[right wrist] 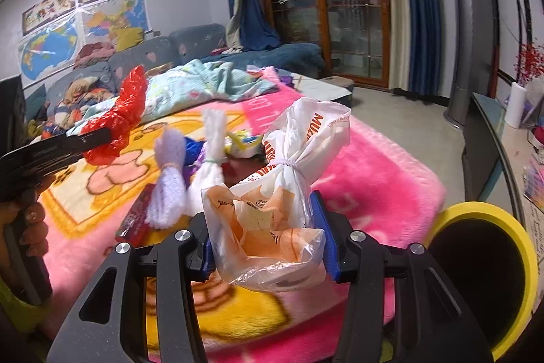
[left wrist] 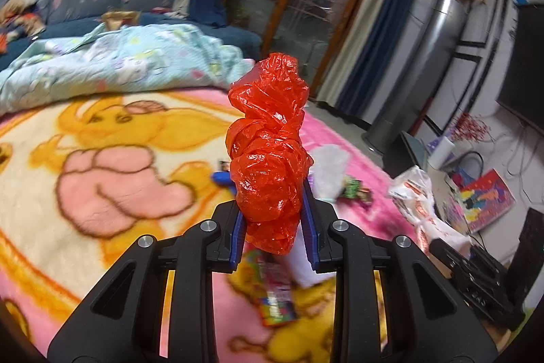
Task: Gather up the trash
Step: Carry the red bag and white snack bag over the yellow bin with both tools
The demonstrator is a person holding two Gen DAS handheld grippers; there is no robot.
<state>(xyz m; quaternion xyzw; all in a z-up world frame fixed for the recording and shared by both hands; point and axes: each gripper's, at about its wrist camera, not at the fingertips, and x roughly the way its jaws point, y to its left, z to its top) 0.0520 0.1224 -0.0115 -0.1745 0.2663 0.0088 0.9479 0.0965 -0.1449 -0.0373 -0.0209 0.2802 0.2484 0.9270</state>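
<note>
Left wrist view: a crumpled red plastic bag [left wrist: 268, 155] is pinched between the fingers of the left gripper [left wrist: 272, 220], most of it standing up past the tips
Right gripper [right wrist: 268, 237]: closed on a knotted white-and-orange plastic bag [right wrist: 282, 203], its tied neck rising beyond the tips
Bin [right wrist: 482, 281]: a yellow-rimmed black opening is seen just right of the right fingers (close, slightly lower)
Blanket [right wrist: 374, 165]: more tied bags [right wrist: 190, 179] and wrappers are left lying ahead of the fingers
Step judged: dropping the held bags into the bin
Advice: each bag should be carried fully over the rim before the fingers are released, one at a time, so nothing is snagged
</note>
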